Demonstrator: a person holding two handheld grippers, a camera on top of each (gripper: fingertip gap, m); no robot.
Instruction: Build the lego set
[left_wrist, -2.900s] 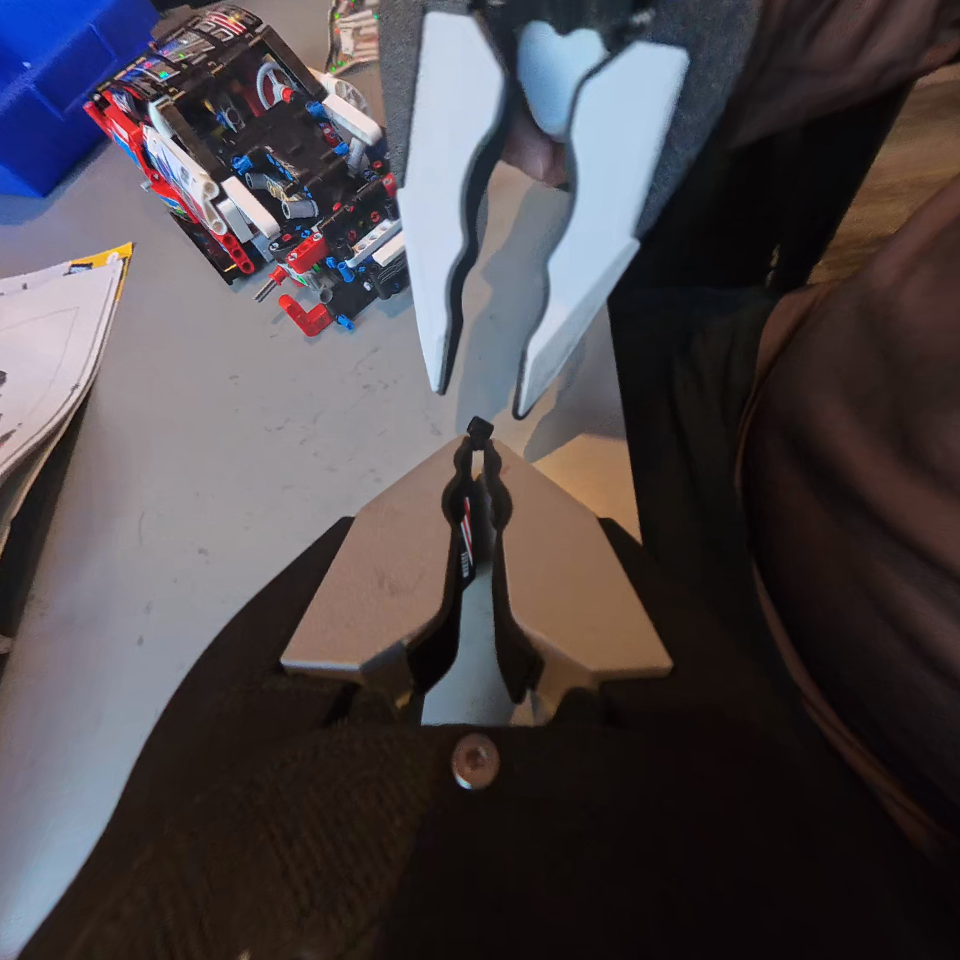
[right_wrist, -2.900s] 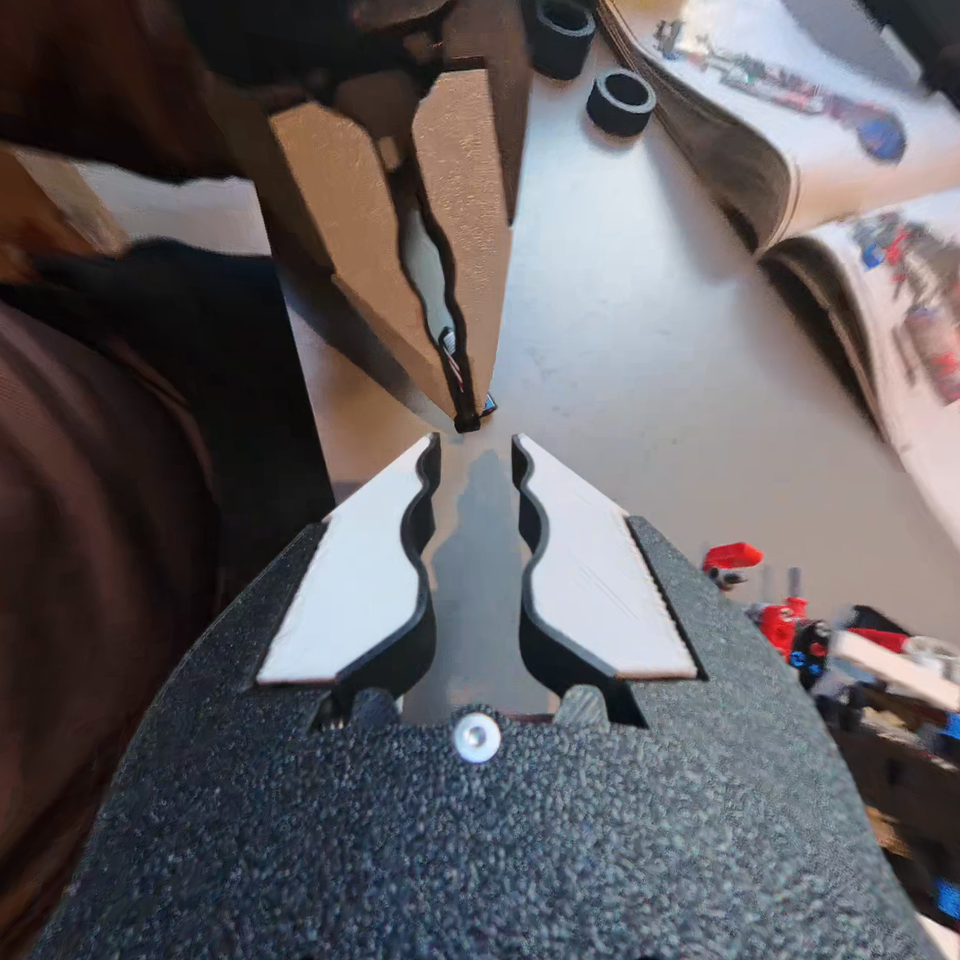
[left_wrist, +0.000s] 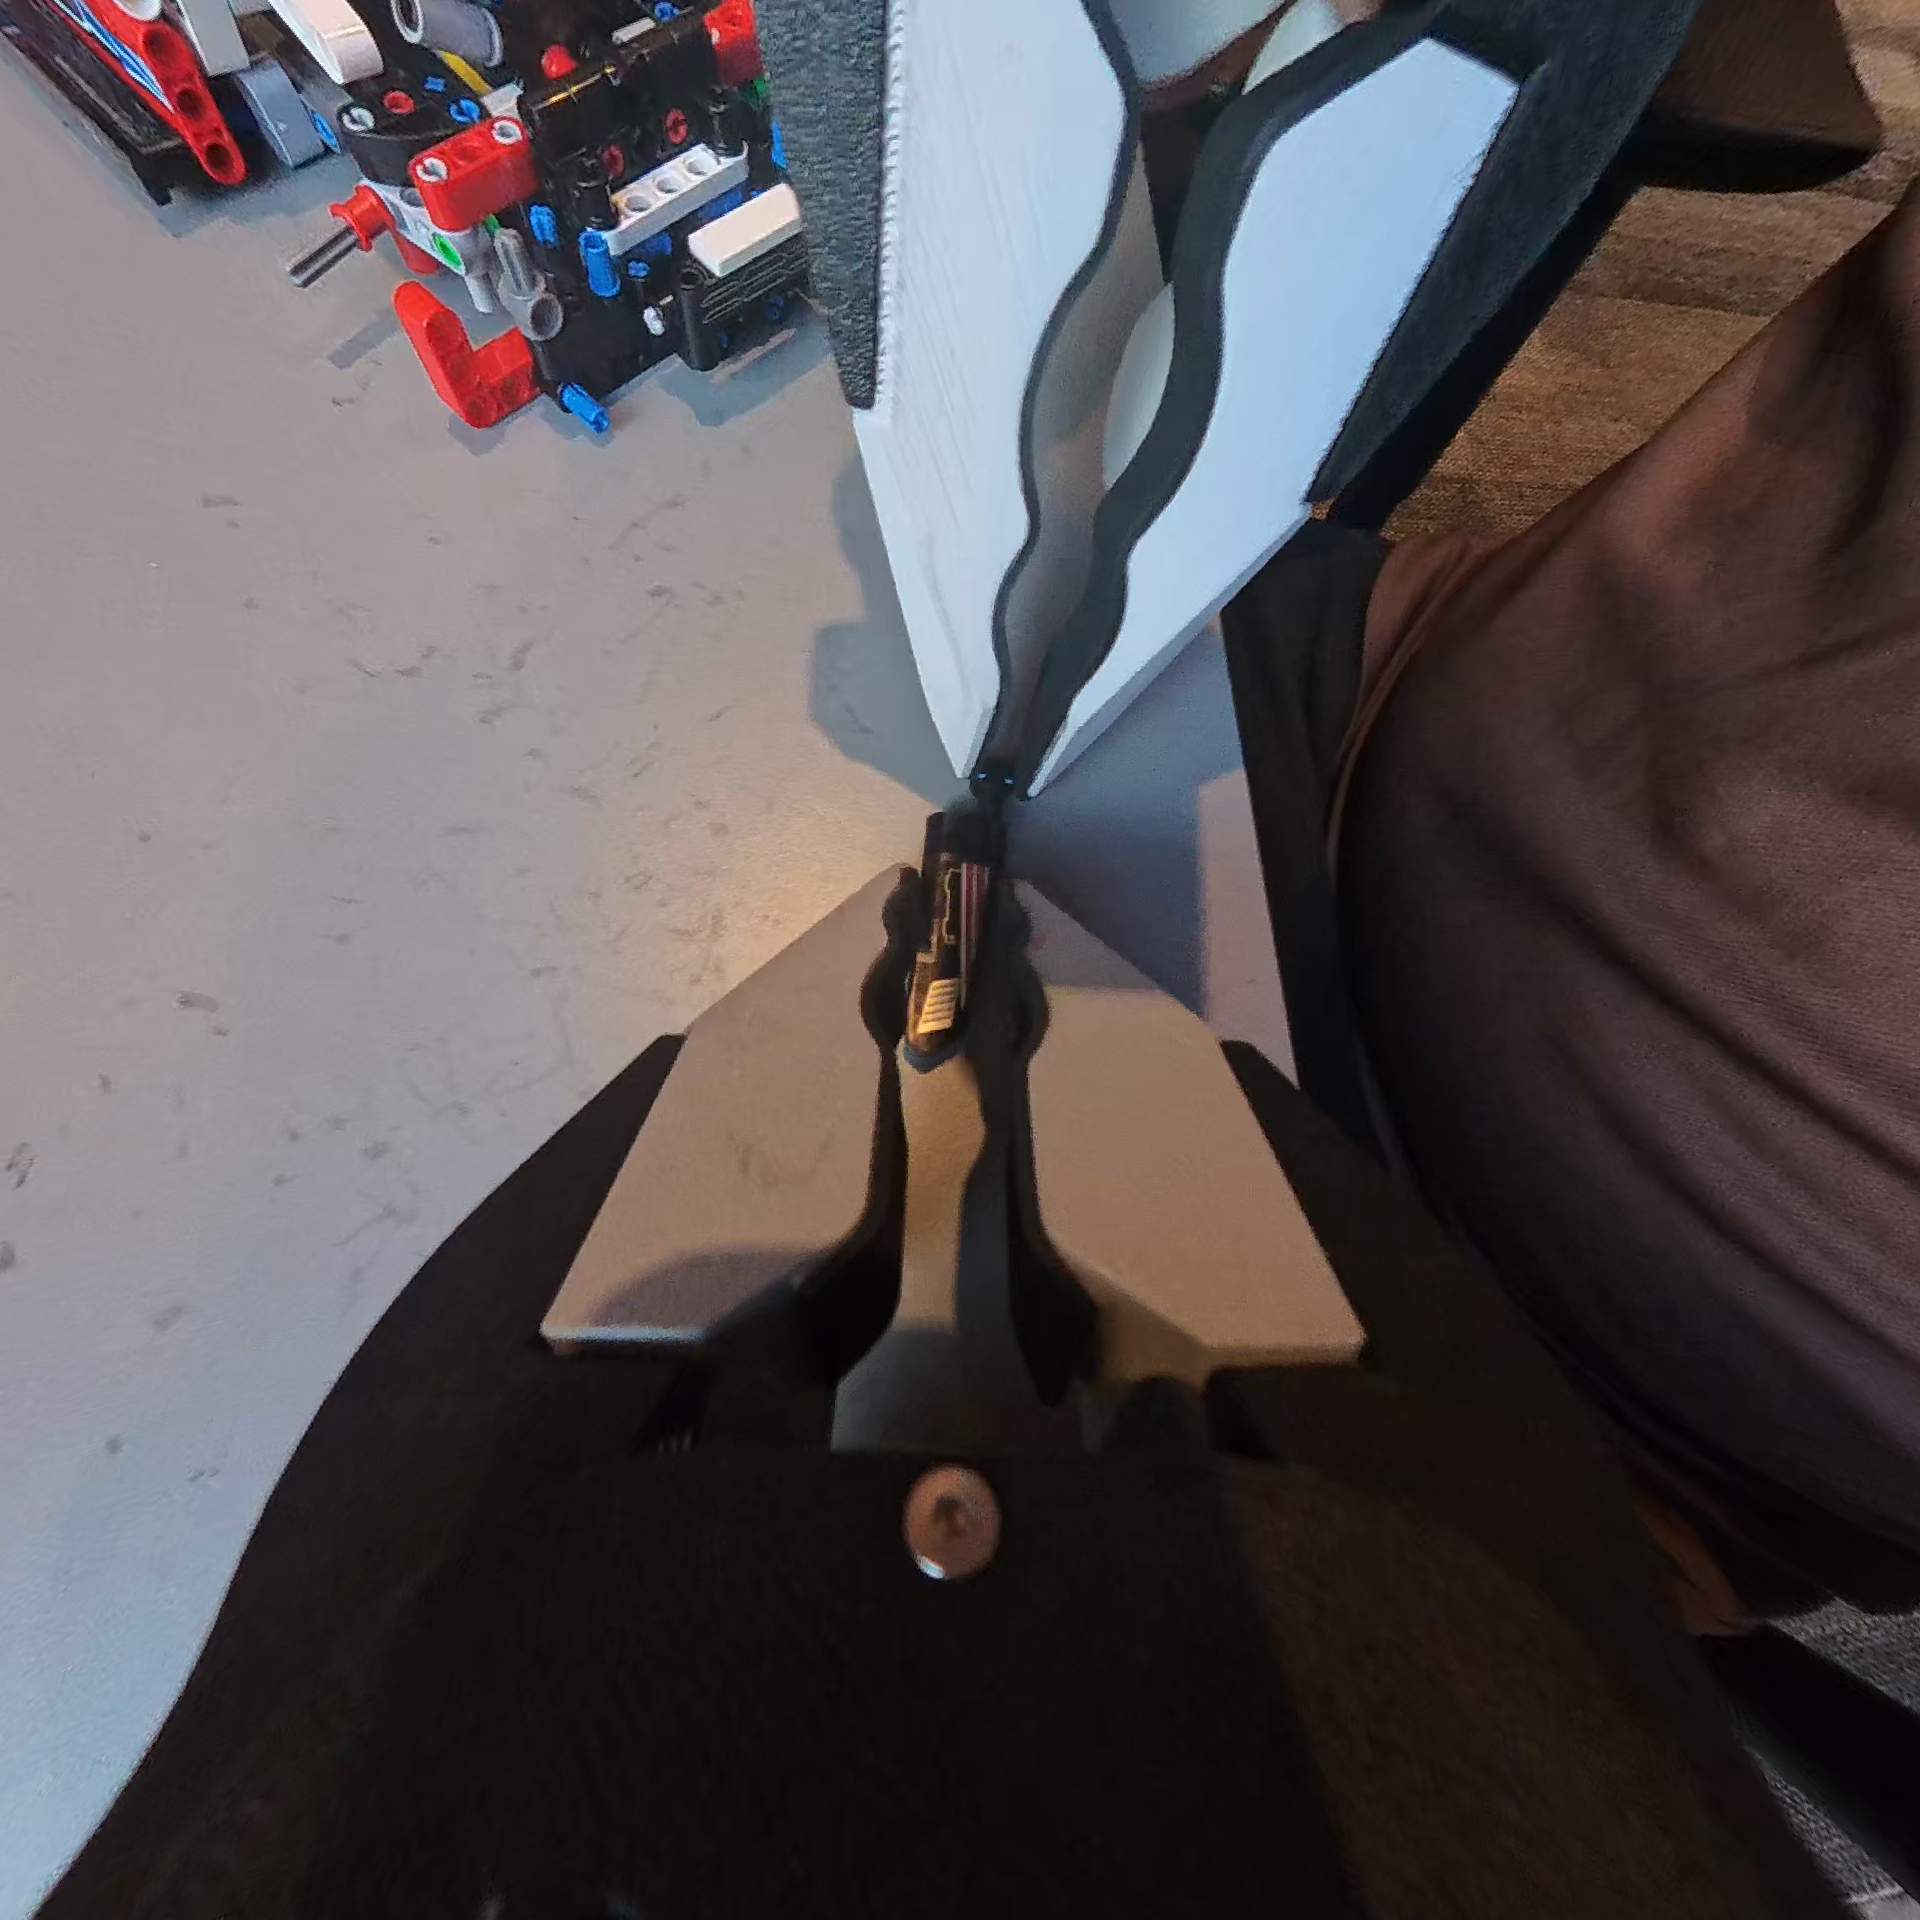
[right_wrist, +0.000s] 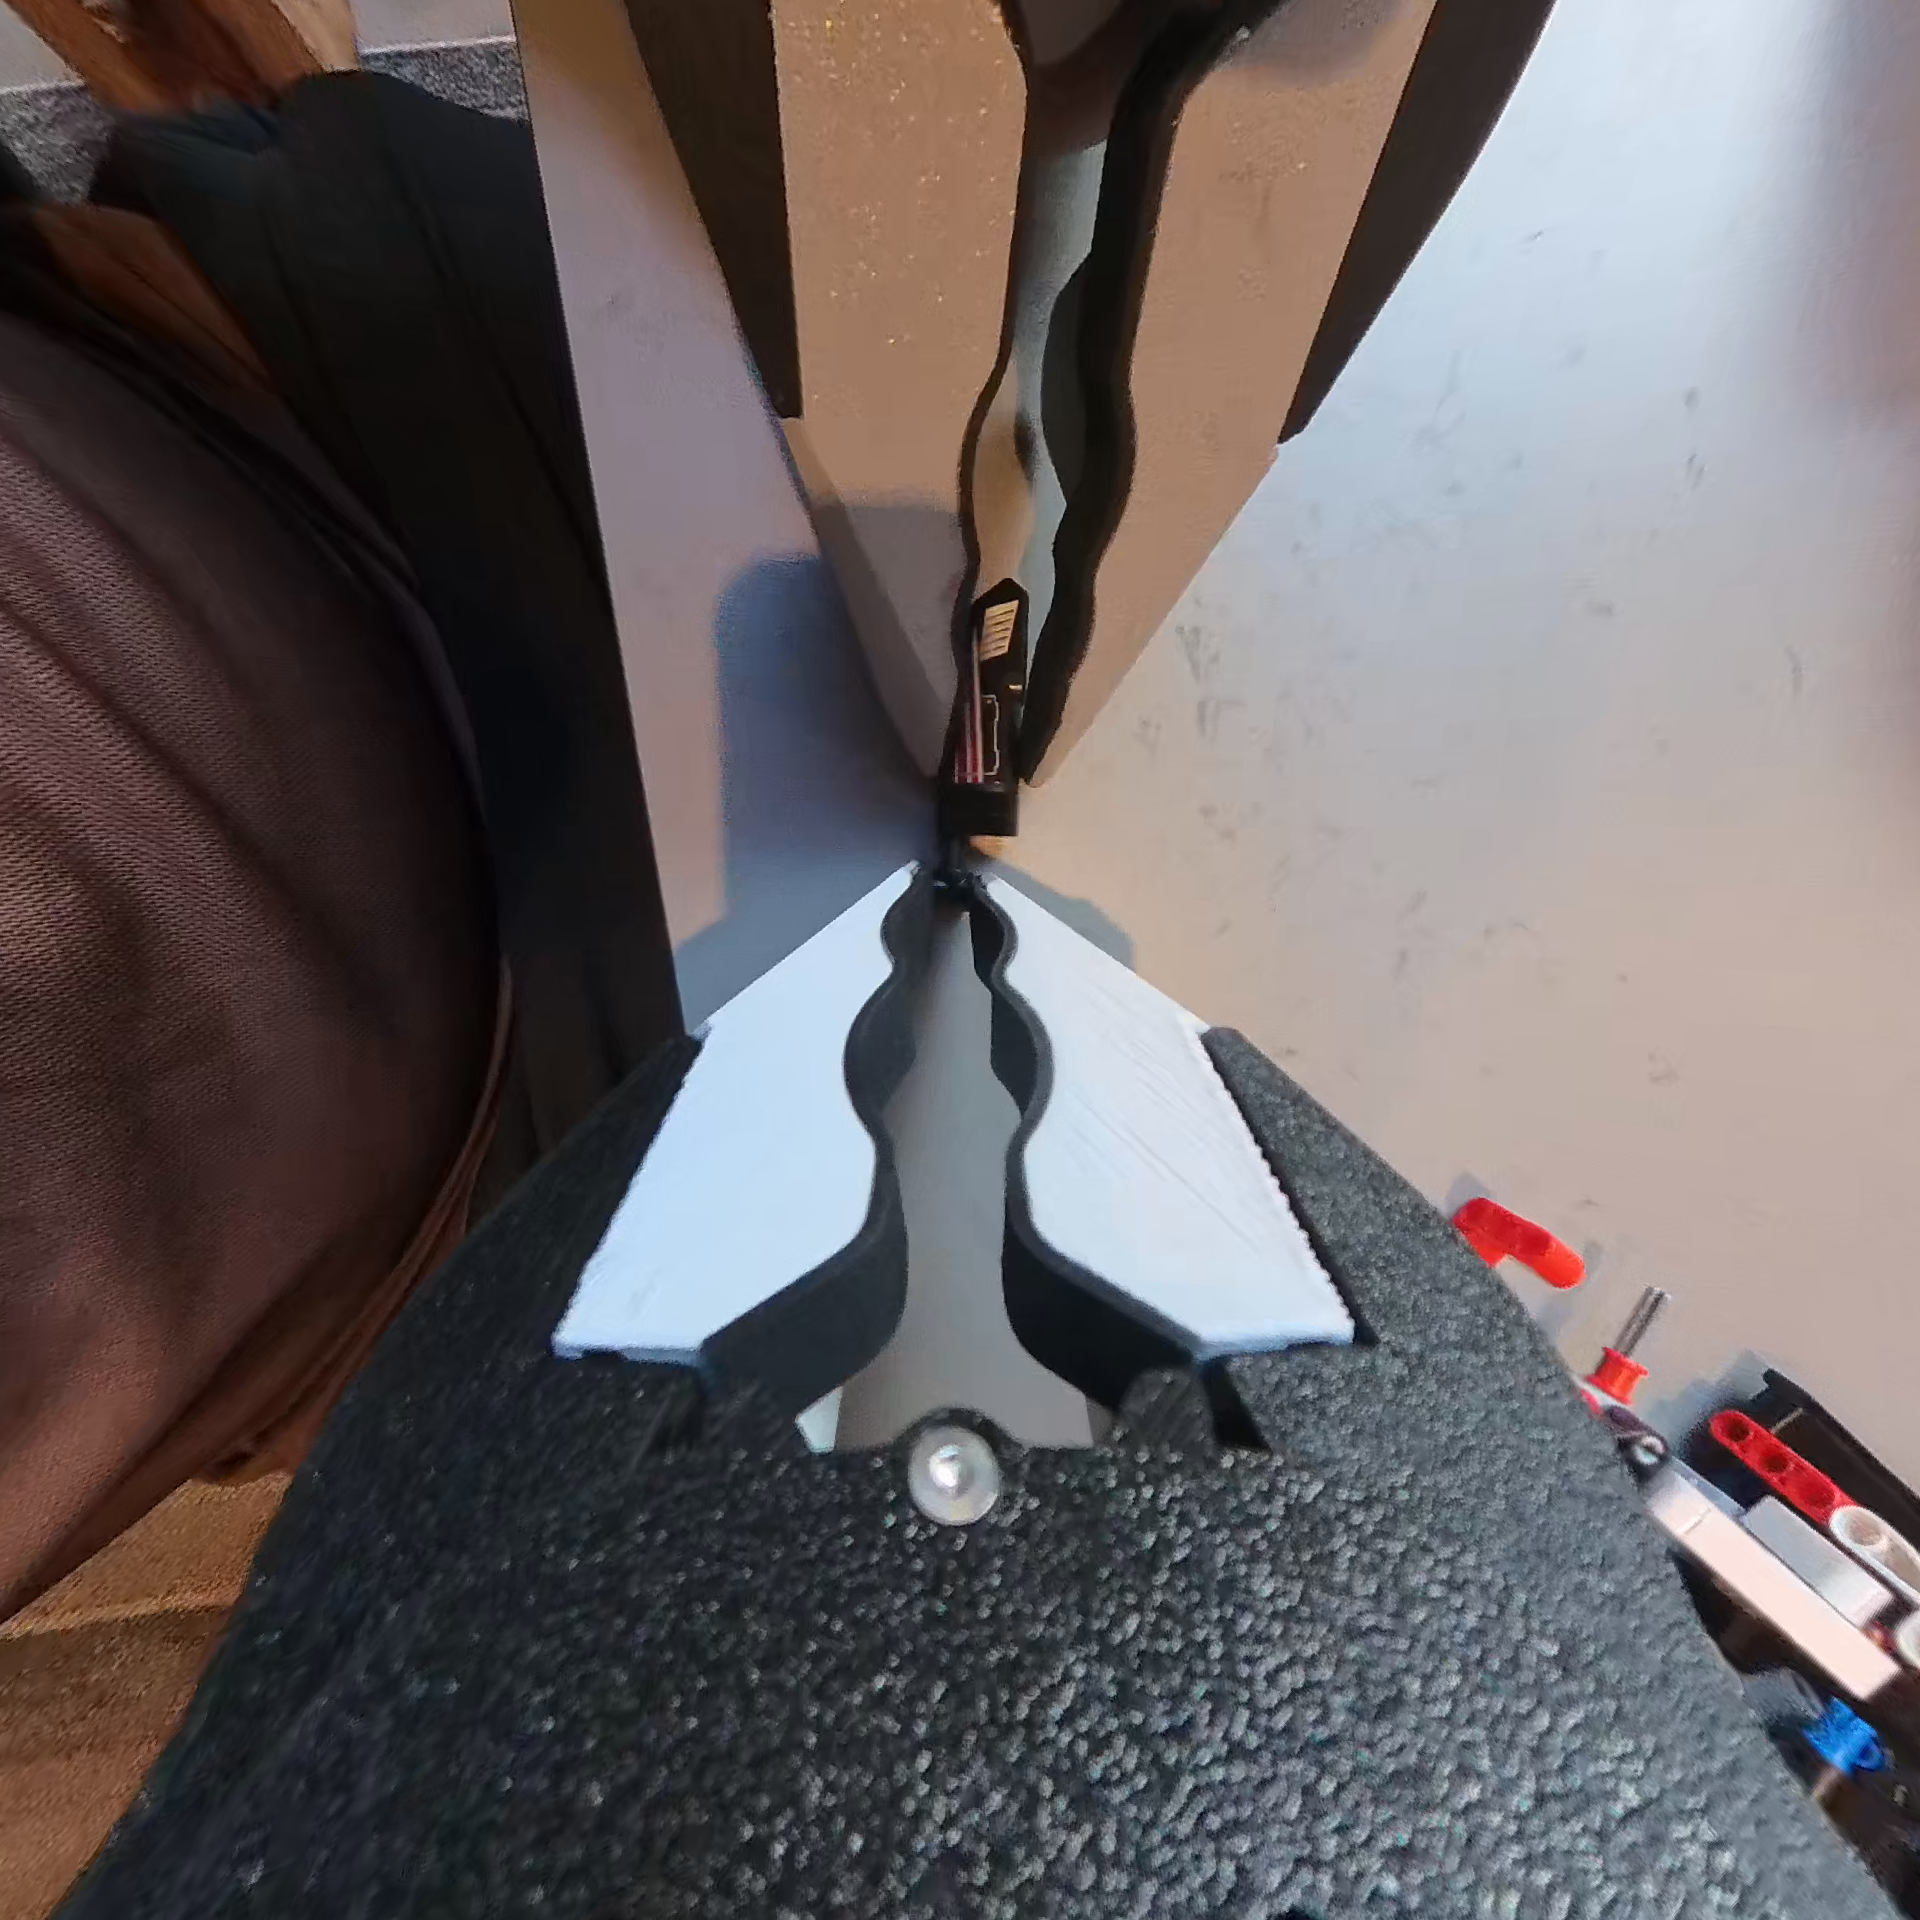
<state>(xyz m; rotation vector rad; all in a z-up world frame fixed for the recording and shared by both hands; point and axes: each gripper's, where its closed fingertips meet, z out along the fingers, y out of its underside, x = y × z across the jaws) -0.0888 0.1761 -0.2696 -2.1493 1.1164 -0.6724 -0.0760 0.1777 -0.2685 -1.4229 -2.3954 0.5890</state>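
Left wrist view: left gripper (left_wrist: 951, 935) pinches a slim, glossy black piece (left_wrist: 943, 956).

Two grippers (left_wrist: 951, 914) (right_wrist: 951, 894), one small black piece (left_wrist: 951, 914), one partly built model (left_wrist: 582, 197).

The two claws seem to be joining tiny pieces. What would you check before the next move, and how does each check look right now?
1. Left claw grips the black piece: ok, shut on it.
2. Right claw grips its small pin: ok, though the pin is barely visible.
3. Pin lines up with the piece's end: ok, tips meet nose to nose.
4. Pin pushed fully home: cannot tell.
5. Both claws off the table: cannot tell.
6. Model out of the way: ok, off to the side.
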